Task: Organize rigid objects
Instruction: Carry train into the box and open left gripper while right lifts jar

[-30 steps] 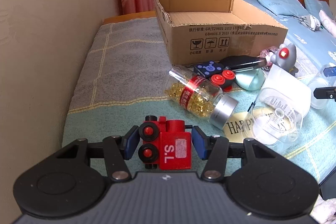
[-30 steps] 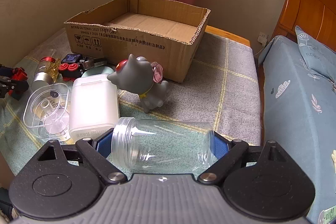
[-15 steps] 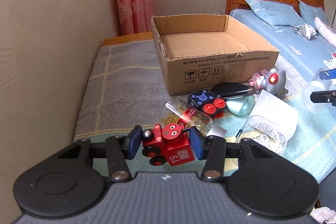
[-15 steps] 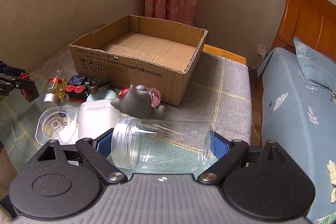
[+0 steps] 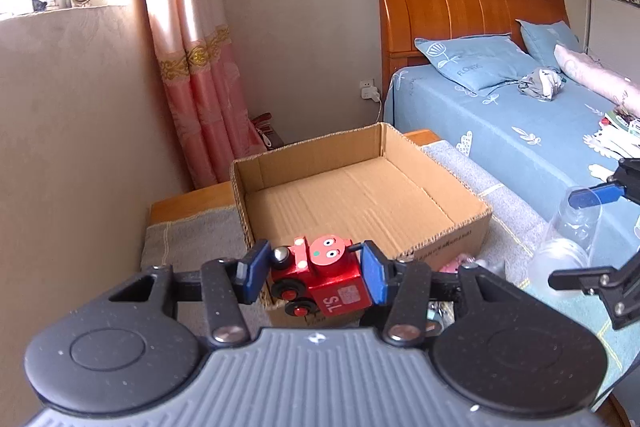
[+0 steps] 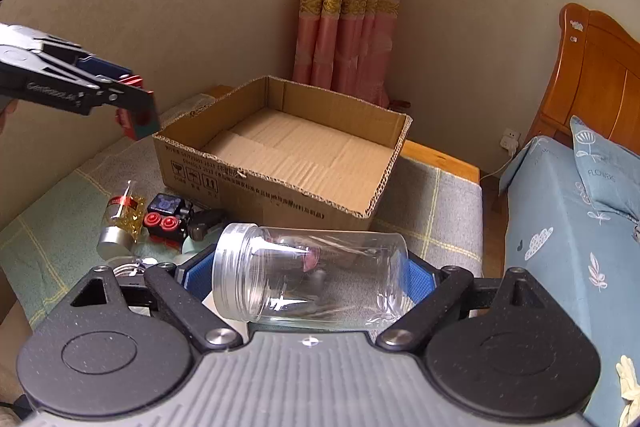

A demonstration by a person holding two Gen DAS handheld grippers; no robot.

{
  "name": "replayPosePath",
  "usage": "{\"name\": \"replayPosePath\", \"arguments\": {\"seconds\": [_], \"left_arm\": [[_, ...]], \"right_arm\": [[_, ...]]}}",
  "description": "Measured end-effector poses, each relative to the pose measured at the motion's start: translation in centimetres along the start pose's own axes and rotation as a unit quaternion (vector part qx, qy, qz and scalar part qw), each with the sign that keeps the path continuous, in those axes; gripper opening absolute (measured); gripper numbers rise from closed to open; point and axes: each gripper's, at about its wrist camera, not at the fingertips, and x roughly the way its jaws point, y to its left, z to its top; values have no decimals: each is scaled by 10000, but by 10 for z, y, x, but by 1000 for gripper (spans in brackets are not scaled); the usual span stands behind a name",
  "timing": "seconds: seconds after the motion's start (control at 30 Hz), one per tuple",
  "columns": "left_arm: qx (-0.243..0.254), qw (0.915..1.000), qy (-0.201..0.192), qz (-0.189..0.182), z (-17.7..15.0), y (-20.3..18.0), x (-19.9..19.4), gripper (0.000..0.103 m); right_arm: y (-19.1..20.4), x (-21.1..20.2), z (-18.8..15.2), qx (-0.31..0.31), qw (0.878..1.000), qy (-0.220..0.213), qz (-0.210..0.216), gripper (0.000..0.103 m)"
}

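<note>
We've got the left gripper (image 5: 316,269) clamped on the train (image 5: 322,277), the right gripper (image 6: 308,277) clamped on the jar (image 6: 312,279), both held high to clear the box (image 6: 280,147) walls.

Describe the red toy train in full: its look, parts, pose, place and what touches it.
The red toy train is a small, glossy, painted block engine, seemingly wooden. It has black wheels with red hubs, a silver knob at the front, a round orange-red cartoon face with two eyes, and white "S.L" lettering on its side. It is clamped, tilted, between the blue pads of the left tongs, lifted off the blanket in front of the empty cardboard box. Only the pads touch it.
</note>
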Motion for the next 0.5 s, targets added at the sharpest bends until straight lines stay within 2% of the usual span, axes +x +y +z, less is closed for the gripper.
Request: {"name": "replayPosePath", "arguments": {"seconds": [0.13, 0.3, 0.37, 0.4, 0.47, 0.5], "left_arm": [[-53, 9998, 198, -69, 17, 1, 32, 48], [-173, 9985, 511, -124, 22, 7, 66, 50], [-177, 9988, 443, 136, 24, 9, 75, 67], [-176, 9987, 388, 296, 24, 10, 77, 78], [-198, 9983, 265, 486, 25, 11, 76, 81], [-239, 9984, 246, 456, 24, 12, 74, 84]], "right_arm": [[2, -2, 9, -28, 10000, -74, 14, 94], [3, -4, 15, -43, 9999, -107, 47, 94], [3, -4, 17, -30, 9999, -123, 50, 94], [3, -3, 18, -24, 9999, -130, 49, 94], [3, -2, 22, -9, 9999, -146, 35, 94], [3, -3, 23, -4, 9999, -152, 36, 94]]}}
